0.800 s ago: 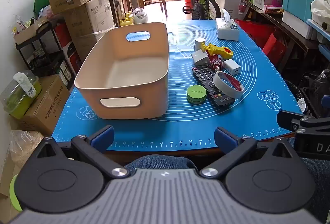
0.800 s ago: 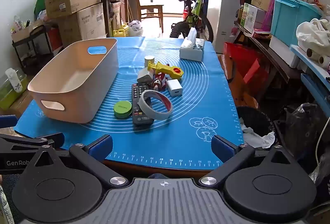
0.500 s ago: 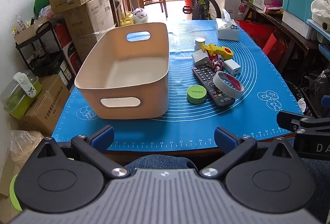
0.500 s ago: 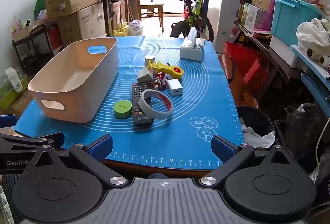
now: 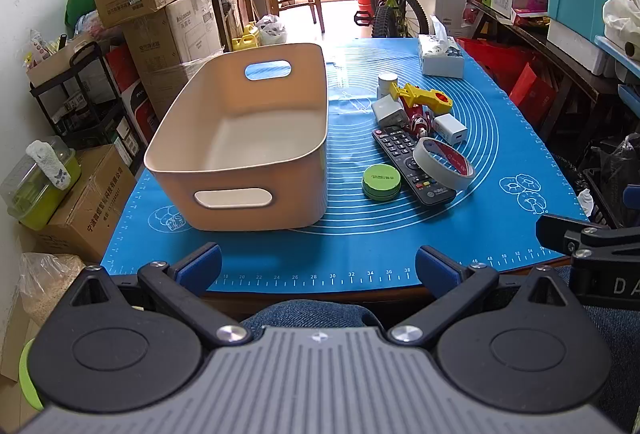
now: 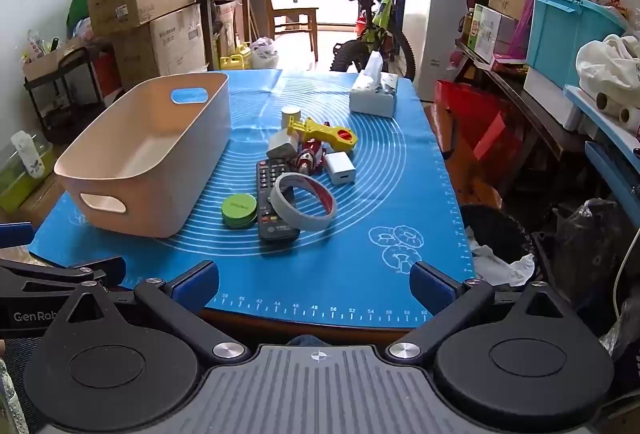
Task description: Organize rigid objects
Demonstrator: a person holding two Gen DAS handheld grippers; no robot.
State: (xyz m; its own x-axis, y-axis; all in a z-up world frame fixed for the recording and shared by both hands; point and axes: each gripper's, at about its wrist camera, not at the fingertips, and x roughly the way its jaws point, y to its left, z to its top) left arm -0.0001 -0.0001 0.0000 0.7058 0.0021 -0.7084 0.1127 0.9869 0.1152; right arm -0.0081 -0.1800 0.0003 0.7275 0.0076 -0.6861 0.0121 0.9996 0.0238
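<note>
Objects: remote [image 5: 412,166], tape roll [image 5: 443,163], green tin [image 5: 381,181], white charger [image 5: 450,128], yellow tool [image 5: 422,98] clustered frame centre-right on blue mat [image 5: 500,234] | bin [image 5: 248,138]: centre-left, empty | left gripper [image 5: 318,266]: jaws wide, nothing held | right gripper [image 6: 314,284]: jaws wide, nothing held

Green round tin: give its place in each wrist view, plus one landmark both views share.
Left wrist: green round tin sits right of centre, between the beige bin and the remote control.
Right wrist: the tin sits left of centre, again between bin and remote.
Shared landmark: the tape roll leaning on the remote.
</note>
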